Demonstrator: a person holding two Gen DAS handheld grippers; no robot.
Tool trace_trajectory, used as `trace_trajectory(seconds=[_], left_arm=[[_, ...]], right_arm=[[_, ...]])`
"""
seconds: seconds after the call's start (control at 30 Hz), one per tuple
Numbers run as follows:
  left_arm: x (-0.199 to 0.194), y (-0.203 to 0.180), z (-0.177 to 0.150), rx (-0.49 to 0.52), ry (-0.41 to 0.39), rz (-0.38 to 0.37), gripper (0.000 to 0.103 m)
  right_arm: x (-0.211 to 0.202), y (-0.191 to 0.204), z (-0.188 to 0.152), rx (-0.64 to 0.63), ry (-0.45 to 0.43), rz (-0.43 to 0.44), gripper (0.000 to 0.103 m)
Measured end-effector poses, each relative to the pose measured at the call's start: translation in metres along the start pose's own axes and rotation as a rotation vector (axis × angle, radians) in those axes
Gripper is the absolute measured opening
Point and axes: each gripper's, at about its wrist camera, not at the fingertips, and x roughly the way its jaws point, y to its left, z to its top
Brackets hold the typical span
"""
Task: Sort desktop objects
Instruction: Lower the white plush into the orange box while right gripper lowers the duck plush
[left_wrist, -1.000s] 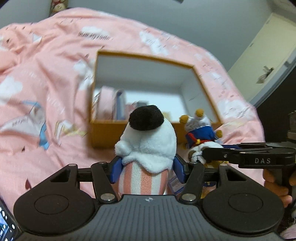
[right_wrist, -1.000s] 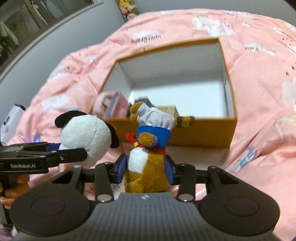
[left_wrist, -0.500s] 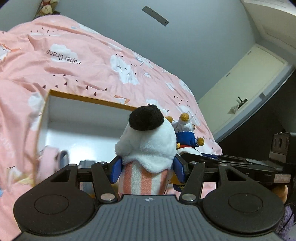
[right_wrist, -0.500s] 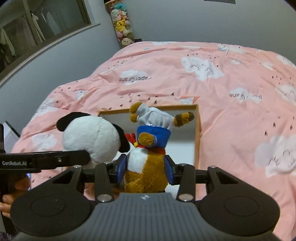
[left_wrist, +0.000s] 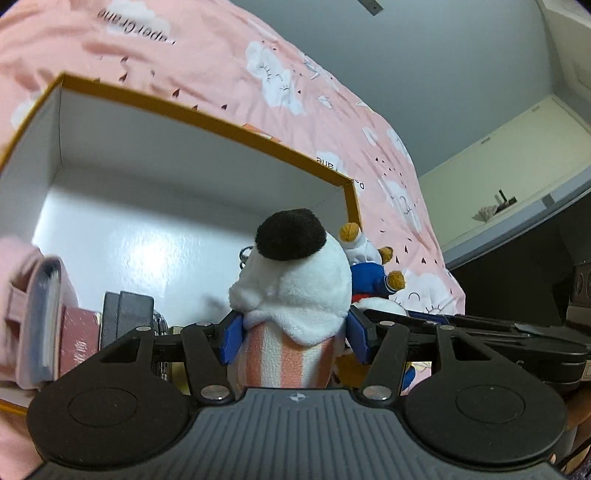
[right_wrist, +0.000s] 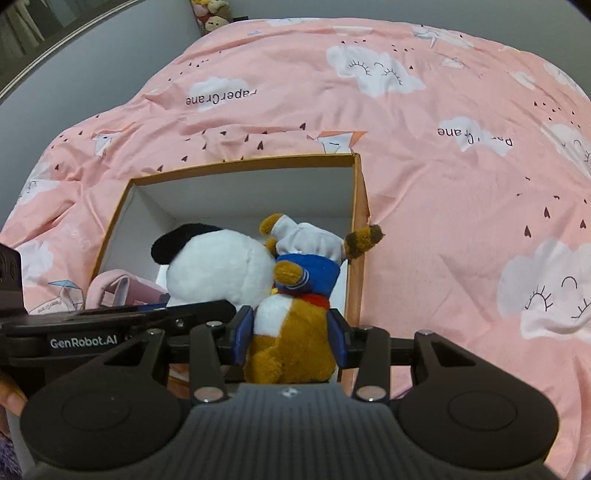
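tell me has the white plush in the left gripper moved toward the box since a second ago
Yes. The white plush, gripped by the left gripper, now hangs over the open box, whose near wall it earlier stood short of.

Box (right_wrist: 357, 236) on the bedspread (right_wrist: 461, 206), two plush toys side by side above it, dog plush (left_wrist: 295, 280) left of bear plush (right_wrist: 295, 314), pouch (left_wrist: 29, 314) inside at left
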Motion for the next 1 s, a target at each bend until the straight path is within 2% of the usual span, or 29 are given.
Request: trace_trajectory(seconds=[0.1, 0.23, 0.33, 0.43, 0.53, 0.63, 0.67, 0.73, 0.93, 1.0], left_arm=[[0.005, 0.011, -0.002, -0.058, 0.006, -0.007, 0.067], [0.014, 0.017, -0.007, -0.074, 0.034, 0.021, 0.067], [0.018, 0.018, -0.01, -0.072, 0.042, 0.029, 0.068], [0.023, 0.016, -0.014, -0.07, 0.055, 0.039, 0.068], [0.024, 0.011, -0.019, -0.021, 0.053, 0.062, 0.068], [0.025, 0.007, -0.02, 0.003, 0.053, 0.076, 0.068], [0.025, 0.005, -0.02, 0.014, 0.052, 0.083, 0.068], [0.026, 0.001, -0.021, 0.05, 0.051, 0.102, 0.068], [0.022, 0.002, -0.022, 0.065, 0.059, 0.083, 0.07], [0.016, 0.003, -0.023, 0.072, 0.053, 0.074, 0.07]], right_arm=[[0.008, -0.002, 0.002, 0.02, 0.016, 0.007, 0.045], [0.018, -0.009, 0.004, 0.064, 0.065, 0.025, 0.048], [0.018, -0.01, 0.006, 0.05, 0.082, 0.027, 0.049], [0.015, -0.008, 0.007, 0.027, 0.101, 0.038, 0.056], [0.013, -0.006, 0.007, 0.009, 0.108, 0.031, 0.055], [0.013, -0.006, 0.006, -0.007, 0.117, 0.026, 0.051], [0.013, -0.006, 0.005, -0.008, 0.121, 0.025, 0.041], [0.014, -0.005, 0.005, -0.018, 0.127, 0.008, 0.035], [0.015, -0.004, 0.003, -0.032, 0.129, 0.007, 0.034], [0.017, -0.005, 0.003, -0.033, 0.138, 0.001, 0.029]])
